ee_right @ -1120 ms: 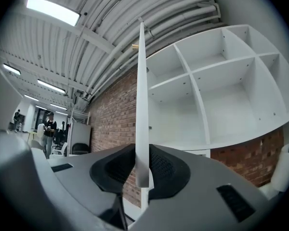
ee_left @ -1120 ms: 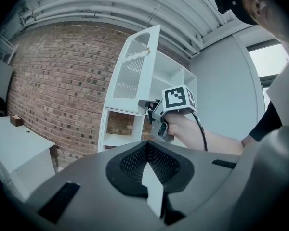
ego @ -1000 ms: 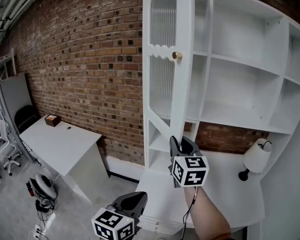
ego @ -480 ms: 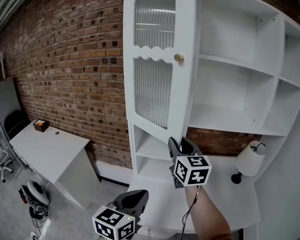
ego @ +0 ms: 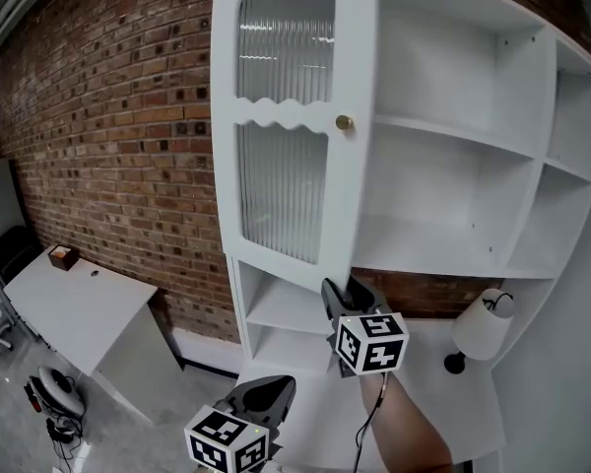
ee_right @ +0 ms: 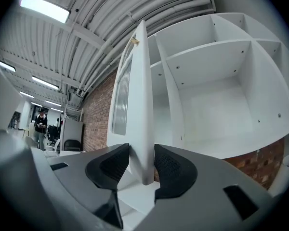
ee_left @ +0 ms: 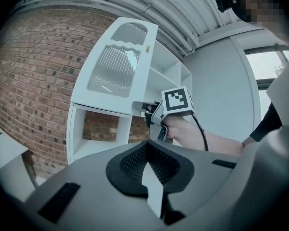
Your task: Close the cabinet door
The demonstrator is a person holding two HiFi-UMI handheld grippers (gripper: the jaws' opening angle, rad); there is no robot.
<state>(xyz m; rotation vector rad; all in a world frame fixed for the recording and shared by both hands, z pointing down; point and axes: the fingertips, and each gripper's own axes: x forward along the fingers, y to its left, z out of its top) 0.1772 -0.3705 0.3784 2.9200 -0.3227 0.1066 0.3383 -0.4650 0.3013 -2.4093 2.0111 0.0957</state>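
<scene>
The tall white cabinet door point(ego: 286, 116) with ribbed glass panes and a brass knob point(ego: 344, 122) stands partly open in front of the open shelves point(ego: 453, 136). My right gripper point(ego: 337, 294) is at the door's lower free corner. In the right gripper view the door's edge point(ee_right: 140, 105) runs between the jaws of that gripper point(ee_right: 142, 165). They have just been opening, and the pads sit close on either side without pinching. My left gripper point(ego: 266, 394) hangs low and nearer to me, away from the door, its jaws together on nothing point(ee_left: 147, 150).
A brick wall point(ego: 108, 116) runs behind and to the left. A white desk point(ego: 69, 299) stands at the left with a small box on it. A white lamp point(ego: 478, 328) sits on the counter under the shelves at the right. A person point(ee_right: 39, 126) stands far off.
The door has swung from nearly edge-on to showing more of its face, closer to the shelves. The right gripper stayed at its lower corner, and both grippers shifted along with the view.
</scene>
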